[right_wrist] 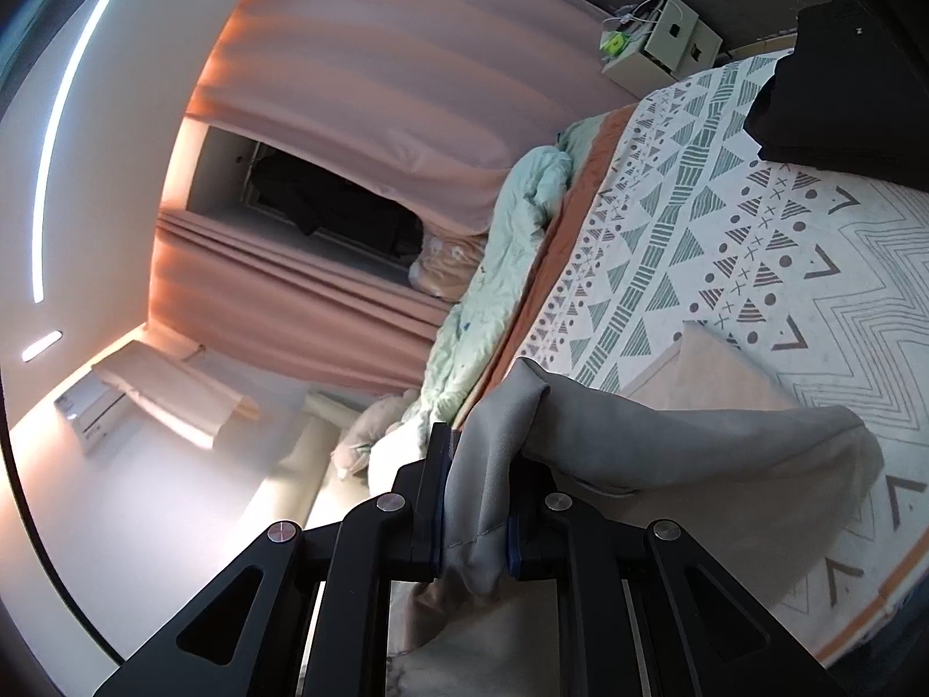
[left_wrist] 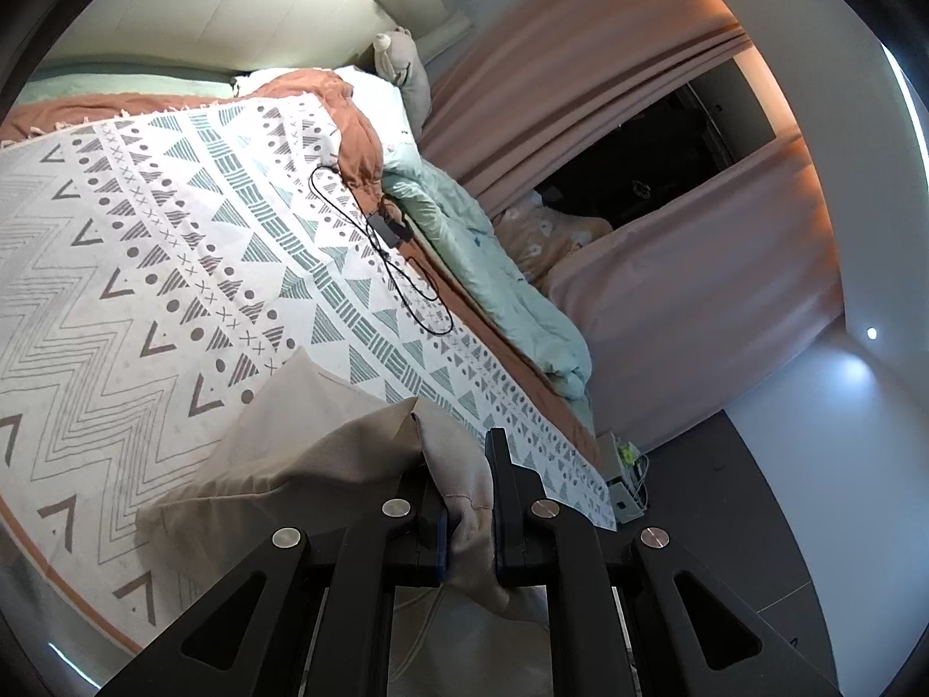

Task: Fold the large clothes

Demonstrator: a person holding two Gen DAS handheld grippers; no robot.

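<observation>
Two claws, left claw (left_wrist: 469, 514), right claw (right_wrist: 473, 514), pinching garment (left_wrist: 302, 453) edges

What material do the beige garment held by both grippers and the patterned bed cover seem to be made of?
Beige garment: apparently a matte woven cloth, soft; it drapes and creases, with a stitched hem at the fingers.
White patterned bed cover: seemingly thin woven cotton, matte, printed with geometric shapes; fringe shows along its far edge.

Wide bare stretch of patterned bedspread (left_wrist: 116, 267) beyond the beige cloth (left_wrist: 302, 441); black cable (left_wrist: 400, 273) near its edge, bunched green quilt (left_wrist: 493, 267) alongside, dark folded clothes (right_wrist: 842, 87) far off.
</observation>
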